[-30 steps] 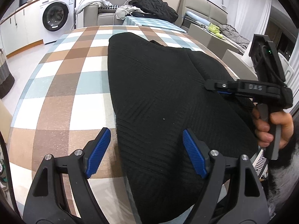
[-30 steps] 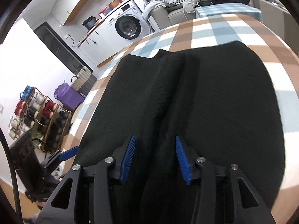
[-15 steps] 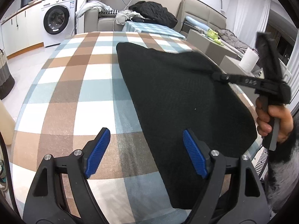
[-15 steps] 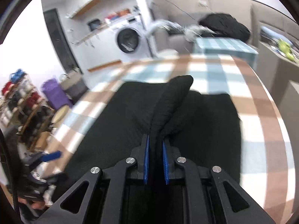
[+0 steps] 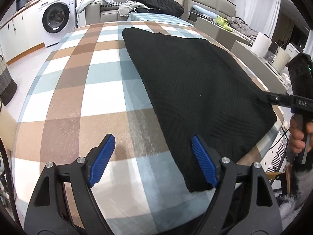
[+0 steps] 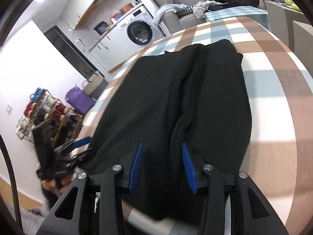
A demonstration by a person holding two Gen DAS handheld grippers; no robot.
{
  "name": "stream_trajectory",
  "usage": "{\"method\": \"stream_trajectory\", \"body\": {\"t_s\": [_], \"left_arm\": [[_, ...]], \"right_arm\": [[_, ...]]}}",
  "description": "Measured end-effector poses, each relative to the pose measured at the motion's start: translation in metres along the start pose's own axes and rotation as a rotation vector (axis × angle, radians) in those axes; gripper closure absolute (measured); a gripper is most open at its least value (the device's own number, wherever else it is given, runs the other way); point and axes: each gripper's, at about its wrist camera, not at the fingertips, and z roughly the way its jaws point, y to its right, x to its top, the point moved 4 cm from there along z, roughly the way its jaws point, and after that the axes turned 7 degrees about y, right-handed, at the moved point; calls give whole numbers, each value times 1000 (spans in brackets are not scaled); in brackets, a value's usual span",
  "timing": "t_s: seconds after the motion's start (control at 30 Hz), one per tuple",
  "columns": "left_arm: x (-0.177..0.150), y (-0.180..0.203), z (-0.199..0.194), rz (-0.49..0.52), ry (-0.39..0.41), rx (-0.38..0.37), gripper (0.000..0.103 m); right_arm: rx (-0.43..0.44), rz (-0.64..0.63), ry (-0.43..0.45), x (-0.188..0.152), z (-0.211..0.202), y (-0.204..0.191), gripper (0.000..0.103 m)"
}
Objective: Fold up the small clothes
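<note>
A black knit garment (image 5: 195,82) lies flat on the right half of the checked tablecloth (image 5: 78,90). My left gripper (image 5: 153,146) hangs open over the table's near edge, its right pad over the garment's near left border and its left pad over bare cloth. From the right wrist view the garment (image 6: 156,90) shows a raised lengthwise ridge. My right gripper (image 6: 162,152) is opening, and that ridge lies between its pads without being pressed. The right gripper (image 5: 263,96) reaches in from the table's right edge, held by a hand (image 5: 299,137). The left gripper (image 6: 84,146) shows at the left.
The table edge runs close behind the garment's right side. A washing machine (image 5: 56,17) and a sofa with loose clothes (image 5: 156,0) stand beyond the table. A shoe rack (image 6: 45,113), a purple bag (image 6: 80,101) and a basket (image 6: 93,82) stand on the floor.
The right gripper shut on a pinch of the garment, pulled it toward the table's right side, and has opened again. The left gripper stayed open and still.
</note>
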Motion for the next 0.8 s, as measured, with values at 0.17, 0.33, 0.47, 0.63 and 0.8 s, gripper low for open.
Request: {"method": "stream_trajectory", "body": {"t_s": [0.17, 0.33, 0.47, 0.63, 0.8], "left_arm": [[-7, 1, -11, 22, -8, -4, 24], [-7, 13, -18, 43, 2, -55, 24], [-18, 18, -14, 90, -23, -39, 24], [-27, 9, -22, 93, -45, -66, 22], [-23, 4, -26, 61, -20, -78, 22]], "right_arm": [[-33, -69, 1, -11, 1, -10, 60], [-22, -67, 1, -12, 1, -10, 59], [-15, -62, 3, -15, 1, -6, 59], [-9, -57, 5, -20, -6, -4, 59], [18, -41, 22, -19, -6, -5, 59]]}}
